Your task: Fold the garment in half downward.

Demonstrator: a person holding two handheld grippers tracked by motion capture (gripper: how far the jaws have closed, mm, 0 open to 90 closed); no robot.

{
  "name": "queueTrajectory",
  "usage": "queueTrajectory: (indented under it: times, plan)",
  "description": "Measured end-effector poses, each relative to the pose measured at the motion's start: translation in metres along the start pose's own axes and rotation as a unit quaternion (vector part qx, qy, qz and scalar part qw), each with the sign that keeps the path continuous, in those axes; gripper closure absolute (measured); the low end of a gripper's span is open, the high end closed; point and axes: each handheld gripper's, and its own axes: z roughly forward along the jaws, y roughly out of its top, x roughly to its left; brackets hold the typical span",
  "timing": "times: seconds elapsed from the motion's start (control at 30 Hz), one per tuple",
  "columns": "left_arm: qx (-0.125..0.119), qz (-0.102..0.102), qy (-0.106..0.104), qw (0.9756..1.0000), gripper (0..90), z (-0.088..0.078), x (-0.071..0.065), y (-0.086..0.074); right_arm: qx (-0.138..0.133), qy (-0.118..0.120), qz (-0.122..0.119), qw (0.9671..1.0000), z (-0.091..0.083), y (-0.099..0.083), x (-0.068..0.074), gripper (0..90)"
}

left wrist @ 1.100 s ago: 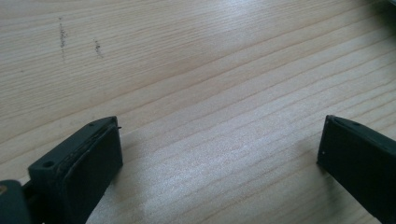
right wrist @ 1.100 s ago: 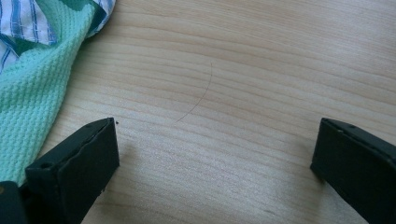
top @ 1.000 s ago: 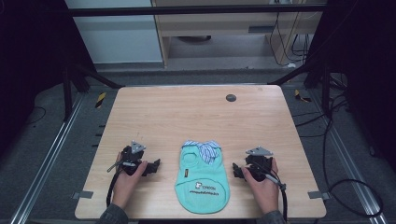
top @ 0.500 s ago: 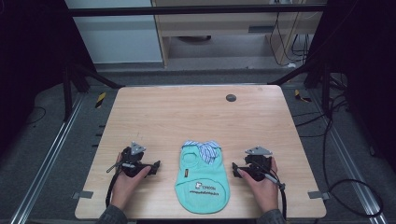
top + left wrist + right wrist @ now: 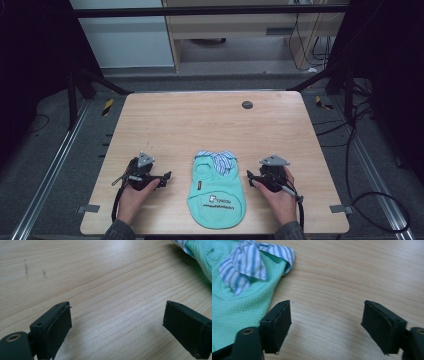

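Left tool (image 5: 165, 177) and right tool (image 5: 251, 179) flank the shirt (image 5: 216, 192) on the worktop (image 5: 210, 125), jaws apart, just closing slightly on nothing.

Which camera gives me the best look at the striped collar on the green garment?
The right gripper view: the striped collar lies close and sharp on the green garment. The high view shows it whole but small. The left gripper view catches just a sliver at its top right corner.
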Motion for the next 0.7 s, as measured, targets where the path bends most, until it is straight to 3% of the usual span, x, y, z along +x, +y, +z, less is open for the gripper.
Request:
queueTrajectory:
  times: [0.1,0.37,0.47,0.7]
  plan:
    - [0.000,0.009,-0.003,1.0000,10.2,-0.005,-0.001,-0.001,-0.013,-0.003,-0.016,0.9998,-0.006,0.003,0.004,34.2]
    - [-0.013,0.006,-0.019,0.9997,17.8,-0.014,-0.005,0.008,-0.005,0.020,-0.014,0.9997,-0.007,0.005,0.006,47.1]
    - [-0.010,0.008,-0.031,0.9994,23.1,-0.007,-0.006,0.024,-0.007,0.031,-0.022,0.9993,-0.007,0.016,0.003,55.5]
    - [0.012,0.025,-0.047,0.9985,33.0,0.011,-0.007,0.054,0.013,0.043,-0.061,0.9972,0.003,0.043,0.001,63.9]
